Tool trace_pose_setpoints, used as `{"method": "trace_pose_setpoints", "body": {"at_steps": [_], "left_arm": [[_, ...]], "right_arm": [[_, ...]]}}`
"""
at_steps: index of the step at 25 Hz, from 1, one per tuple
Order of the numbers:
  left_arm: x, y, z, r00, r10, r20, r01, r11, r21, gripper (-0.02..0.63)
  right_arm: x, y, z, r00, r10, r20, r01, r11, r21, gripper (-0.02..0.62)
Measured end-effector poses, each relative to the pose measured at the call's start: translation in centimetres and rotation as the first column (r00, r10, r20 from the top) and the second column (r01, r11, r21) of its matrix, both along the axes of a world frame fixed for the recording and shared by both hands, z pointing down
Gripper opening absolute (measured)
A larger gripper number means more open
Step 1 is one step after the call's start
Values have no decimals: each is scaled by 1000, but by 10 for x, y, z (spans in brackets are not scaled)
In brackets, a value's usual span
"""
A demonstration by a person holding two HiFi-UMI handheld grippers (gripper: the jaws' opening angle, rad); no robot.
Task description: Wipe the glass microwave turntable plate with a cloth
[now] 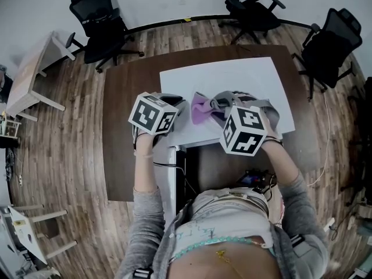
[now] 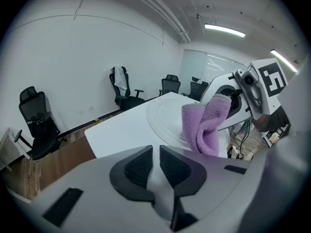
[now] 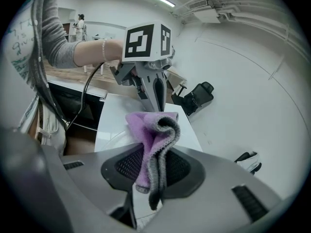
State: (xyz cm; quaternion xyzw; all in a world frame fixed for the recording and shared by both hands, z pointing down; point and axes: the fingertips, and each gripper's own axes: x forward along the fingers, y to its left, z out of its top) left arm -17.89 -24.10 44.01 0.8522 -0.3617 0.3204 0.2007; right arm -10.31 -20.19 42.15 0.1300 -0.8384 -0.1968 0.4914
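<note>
The clear glass turntable plate (image 2: 163, 114) lies on a white mat (image 1: 232, 77), mostly hidden under both grippers in the head view. My left gripper (image 2: 156, 153) sits at the plate's near rim, its pads almost together with the pale rim in the narrow gap between them. From the right gripper view the left gripper (image 3: 153, 89) slants down onto the plate. My right gripper (image 3: 155, 152) is shut on a folded purple cloth (image 3: 153, 130). The cloth (image 2: 204, 125) hangs over the plate's right part and shows between the two grippers in the head view (image 1: 201, 110).
The mat covers the right part of a dark brown table (image 1: 125, 127). Black office chairs (image 1: 99, 22) (image 1: 251, 7) (image 1: 331, 45) stand around the far side, and a light wooden table (image 1: 29, 80) at the left. A cable (image 1: 174, 167) runs along the near edge.
</note>
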Motion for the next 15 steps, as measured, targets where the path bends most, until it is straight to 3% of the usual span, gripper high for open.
{"method": "trace_pose_setpoints", "body": {"at_steps": [15], "left_arm": [[0, -3, 0, 999, 1, 43, 0, 1000, -19, 46]], "right_arm": [[3, -71, -1, 989, 133, 60, -134, 991, 12, 112]]}}
